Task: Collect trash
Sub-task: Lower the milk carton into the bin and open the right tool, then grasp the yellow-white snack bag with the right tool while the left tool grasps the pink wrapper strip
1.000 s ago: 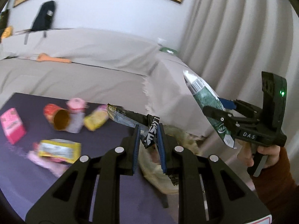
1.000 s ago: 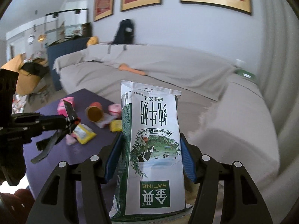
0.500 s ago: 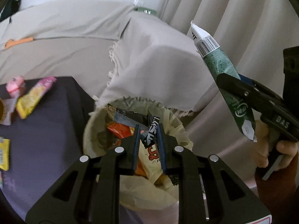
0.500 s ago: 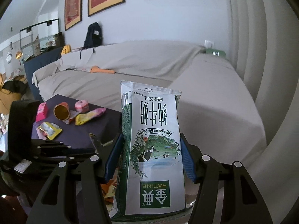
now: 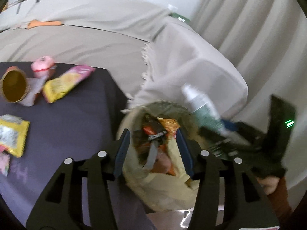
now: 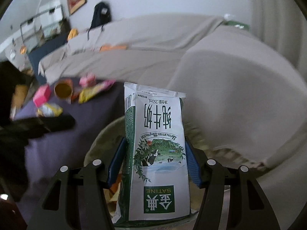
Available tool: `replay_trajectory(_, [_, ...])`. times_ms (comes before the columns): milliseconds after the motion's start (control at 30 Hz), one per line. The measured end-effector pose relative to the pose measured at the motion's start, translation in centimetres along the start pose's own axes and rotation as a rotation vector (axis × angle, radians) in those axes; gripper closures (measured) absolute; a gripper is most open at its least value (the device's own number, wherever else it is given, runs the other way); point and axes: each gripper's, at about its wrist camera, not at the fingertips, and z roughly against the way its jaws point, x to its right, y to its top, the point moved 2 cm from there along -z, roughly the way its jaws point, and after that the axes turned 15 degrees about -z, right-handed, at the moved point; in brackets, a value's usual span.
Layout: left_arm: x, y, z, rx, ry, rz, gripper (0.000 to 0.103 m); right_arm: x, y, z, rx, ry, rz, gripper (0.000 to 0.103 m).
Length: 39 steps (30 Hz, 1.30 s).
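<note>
Over the bin (image 5: 167, 107), just off the bench's right edge, our left gripper (image 5: 153, 149) has its jaws opening; the dark wrapper (image 5: 155, 143) sits loose between them, no pad pressing it, above the wrappers already piled in the liner. That piece looks as good as delivered, though we cannot tell whether it has dropped clear.

Our right gripper (image 6: 153, 164) is clamped on the milk carton (image 6: 156, 153), print upside down, held upright above the bin's near rim (image 6: 107, 132). In the left view the same carton (image 5: 203, 111) hangs at the bin's right side, not yet inside.

Left on the purple bench (image 5: 67, 134): a gold-lined paper cup (image 5: 13, 86) on its side, a small pink pot (image 5: 43, 67) beside it, a yellow-pink snack bag (image 5: 65, 83), a yellow foil packet (image 5: 11, 134) nearer us, and a pink box (image 6: 41, 95) seen only from the right. Beyond them, the grey-covered sofa (image 5: 96, 38).

We judge the job well underway: the carton goes next, then about five more pieces.
</note>
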Motion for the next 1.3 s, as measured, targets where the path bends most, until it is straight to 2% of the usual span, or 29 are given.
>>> replay_trajectory(67, [-1.0,-0.7,0.8,-0.007,0.029,0.016,0.054,-1.0,-0.8,-2.5,-0.053,-0.039,0.039,0.047])
replay_trajectory(167, [-2.0,-1.6,2.0,-0.013,0.052,0.035,0.054,-1.7,-2.7,-7.1,-0.149,-0.163,0.100,0.047])
replay_trajectory(200, [-2.5,-1.9,2.5,-0.007,0.056,0.042,0.054,-1.7,-3.0,-7.8,-0.167,-0.178,0.100,0.047])
replay_trajectory(267, [-3.3,-2.6,3.3,0.008,0.073,0.053,0.053,-0.9,-3.4,-9.2,-0.216,-0.179,0.051,0.048])
replay_trajectory(367, [-4.4,-3.4,4.4,0.028,0.103,0.063,0.051,-0.3,-3.1,-9.5,-0.235,-0.148,-0.023,0.048])
replay_trajectory(567, [-6.8,-4.8,5.8,0.039,0.131,0.109,0.050,-0.1,-3.1,-8.2,-0.200,-0.104,-0.100,0.047])
replay_trajectory(667, [-7.8,-5.3,6.6,0.049,0.147,0.127,0.050,-0.5,-2.7,-7.1,-0.174,-0.098,-0.098,0.039])
replay_trajectory(833, [-9.7,-6.4,8.3,0.067,0.179,0.172,0.046,-1.7,-2.2,-4.8,-0.140,-0.087,-0.076,0.038])
replay_trajectory(967, [-11.8,-7.4,10.0,0.068,0.257,0.207,0.046,-3.0,-1.6,-2.2,-0.080,-0.068,-0.055,0.038])
replay_trajectory(1100, [-14.8,-8.9,12.4,0.084,0.333,0.283,0.046,-5.0,-0.2,-0.4,-0.033,0.004,-0.061,0.038])
replay_trajectory(1167, [-16.2,-9.8,13.4,0.085,0.366,0.317,0.046,-7.0,0.1,-0.6,-0.035,0.056,-0.051,0.038])
replay_trajectory(1300, [-18.8,-11.6,15.0,0.061,0.433,0.364,0.046,-10.6,0.0,-2.0,-0.049,0.102,-0.013,0.038])
